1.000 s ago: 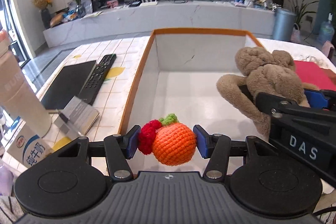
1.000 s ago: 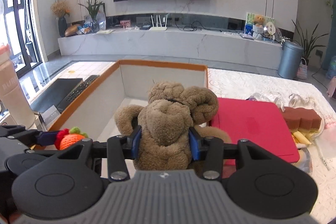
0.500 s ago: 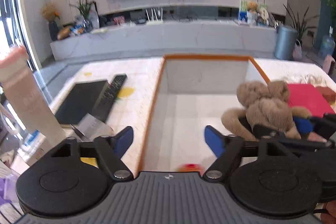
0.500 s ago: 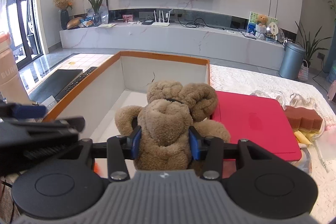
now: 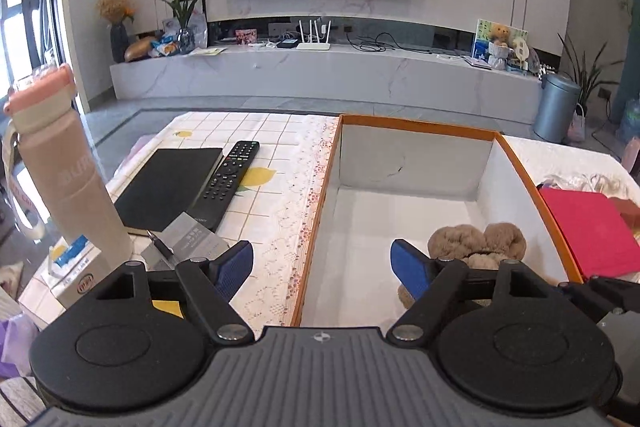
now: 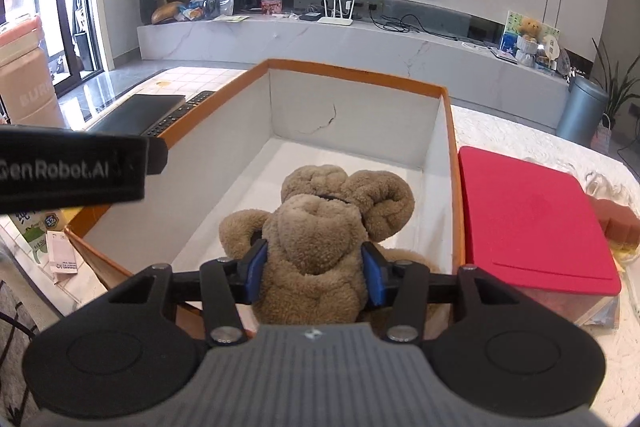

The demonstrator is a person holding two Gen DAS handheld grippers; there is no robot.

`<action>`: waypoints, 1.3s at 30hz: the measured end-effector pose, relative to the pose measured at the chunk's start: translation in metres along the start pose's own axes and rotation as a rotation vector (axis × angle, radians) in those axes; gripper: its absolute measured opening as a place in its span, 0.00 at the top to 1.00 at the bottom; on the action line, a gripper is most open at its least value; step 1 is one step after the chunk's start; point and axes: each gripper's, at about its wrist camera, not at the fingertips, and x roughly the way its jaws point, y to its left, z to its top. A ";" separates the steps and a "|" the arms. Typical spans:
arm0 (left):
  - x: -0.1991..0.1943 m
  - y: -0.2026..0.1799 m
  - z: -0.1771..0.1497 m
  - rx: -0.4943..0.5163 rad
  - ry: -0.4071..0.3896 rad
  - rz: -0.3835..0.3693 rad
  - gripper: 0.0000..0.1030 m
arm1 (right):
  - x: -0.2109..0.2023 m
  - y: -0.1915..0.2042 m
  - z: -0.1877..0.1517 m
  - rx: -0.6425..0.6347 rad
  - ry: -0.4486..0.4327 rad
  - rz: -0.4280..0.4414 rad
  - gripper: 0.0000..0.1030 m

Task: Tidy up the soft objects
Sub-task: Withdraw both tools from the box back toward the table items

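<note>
A brown plush toy (image 6: 320, 227) hangs low inside the white box with the orange rim (image 6: 352, 115), near its right wall. My right gripper (image 6: 314, 267) grips the toy's body, both blue pads pressed into the fur while the jaws are opening. In the left wrist view the plush toy (image 5: 476, 241) shows just past the right blue finger. My left gripper (image 5: 322, 259) is open wide over the box's left rim (image 5: 324, 195), with nothing between its fingers. The knitted orange toy is out of sight in both views.
Left of the box, on the tiled cloth, lie a black notebook (image 5: 172, 183), a remote (image 5: 232, 179) and a pen, beside a tall pink bottle (image 5: 60, 167) and a carton (image 5: 76, 267). A red-lidded container (image 6: 532, 219) sits against the box's right side, a brown sponge (image 6: 616, 223) beyond it.
My left gripper opened and let the knitted orange toy drop into the box, then lifted away. My right gripper has sunk a little into the box with the plush toy.
</note>
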 end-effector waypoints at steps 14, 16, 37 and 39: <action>0.001 0.008 0.001 -0.051 0.009 0.020 0.11 | -0.009 0.006 0.000 0.009 -0.075 0.056 0.45; -0.001 0.009 0.002 -0.068 -0.001 0.019 0.11 | -0.016 0.006 0.000 0.026 -0.129 0.073 0.16; -0.052 0.014 0.016 -0.277 -0.160 -0.041 0.11 | -0.106 -0.036 0.012 0.001 -0.315 -0.054 0.06; -0.056 0.010 0.016 -0.285 -0.178 -0.066 0.11 | -0.123 -0.044 0.012 -0.059 -0.346 -0.133 0.06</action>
